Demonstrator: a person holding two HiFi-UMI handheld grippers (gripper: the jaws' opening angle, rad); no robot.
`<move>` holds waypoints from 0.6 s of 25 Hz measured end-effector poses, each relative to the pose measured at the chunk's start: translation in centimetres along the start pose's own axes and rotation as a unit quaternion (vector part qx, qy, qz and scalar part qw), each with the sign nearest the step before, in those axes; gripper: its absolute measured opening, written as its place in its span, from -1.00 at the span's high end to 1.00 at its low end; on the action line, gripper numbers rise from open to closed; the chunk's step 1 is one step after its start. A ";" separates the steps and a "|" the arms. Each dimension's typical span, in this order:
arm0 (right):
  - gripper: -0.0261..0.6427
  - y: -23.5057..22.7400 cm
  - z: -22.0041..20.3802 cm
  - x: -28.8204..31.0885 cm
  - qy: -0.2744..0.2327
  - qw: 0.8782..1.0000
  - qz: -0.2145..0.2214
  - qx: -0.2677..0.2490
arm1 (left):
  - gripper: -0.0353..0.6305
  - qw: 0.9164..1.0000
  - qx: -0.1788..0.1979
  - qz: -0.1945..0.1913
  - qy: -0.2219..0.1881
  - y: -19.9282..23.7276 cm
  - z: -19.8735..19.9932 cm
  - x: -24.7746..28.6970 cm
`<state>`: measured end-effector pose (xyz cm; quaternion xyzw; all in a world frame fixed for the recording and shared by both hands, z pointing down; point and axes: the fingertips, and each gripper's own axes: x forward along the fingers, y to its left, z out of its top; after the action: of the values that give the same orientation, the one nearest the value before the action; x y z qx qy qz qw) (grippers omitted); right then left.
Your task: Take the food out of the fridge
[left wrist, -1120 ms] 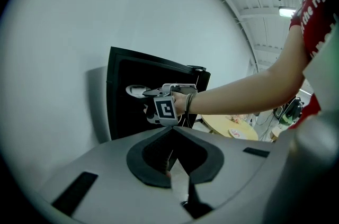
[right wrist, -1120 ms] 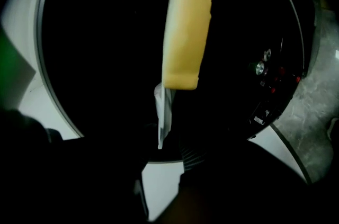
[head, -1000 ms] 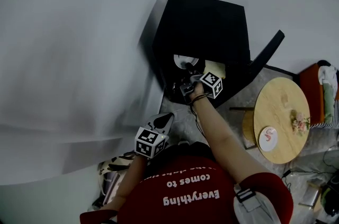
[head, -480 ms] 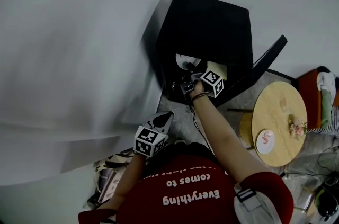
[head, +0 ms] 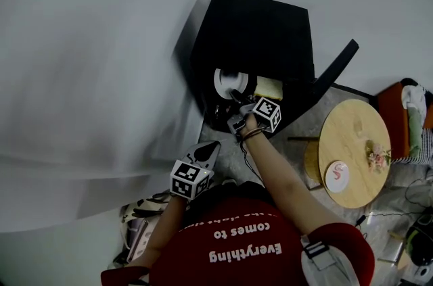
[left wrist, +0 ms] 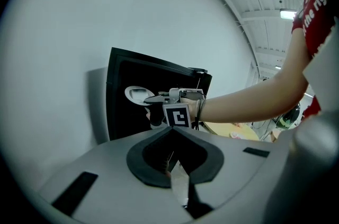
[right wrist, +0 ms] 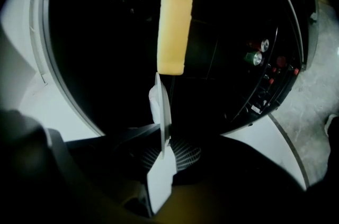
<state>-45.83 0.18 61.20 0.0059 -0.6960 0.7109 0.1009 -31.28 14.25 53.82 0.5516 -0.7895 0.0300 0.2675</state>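
Note:
A black mini fridge stands against the white wall with its door swung open to the right. At its opening is a white plate, and a pale yellow slab of food lies just right of it. My right gripper is at the fridge mouth. Its jaws have just been closing and are shut on the plate's rim, seen edge-on, with the yellow food beyond. The left gripper view shows the plate jutting from that gripper. My left gripper hangs back near my body, shut and holding nothing.
A round wooden table stands right of the fridge with a small white dish and a little flower bunch on it. A red seat is at the far right. Small bottles sit in the fridge door.
The right gripper has drawn back a little from the fridge, and more of the white plate now shows at the opening. The left gripper has stayed put.

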 end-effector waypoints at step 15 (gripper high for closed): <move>0.78 0.0 -2.8 -5.4 0.040 0.999 0.019 -0.005 | 0.88 1.000 0.006 0.007 -0.005 -2.4 -0.5 -0.6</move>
<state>-40.13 2.24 60.34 -0.0367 -0.6947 0.7091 0.1152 -28.80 13.94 53.36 0.5481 -0.7943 0.0337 0.2598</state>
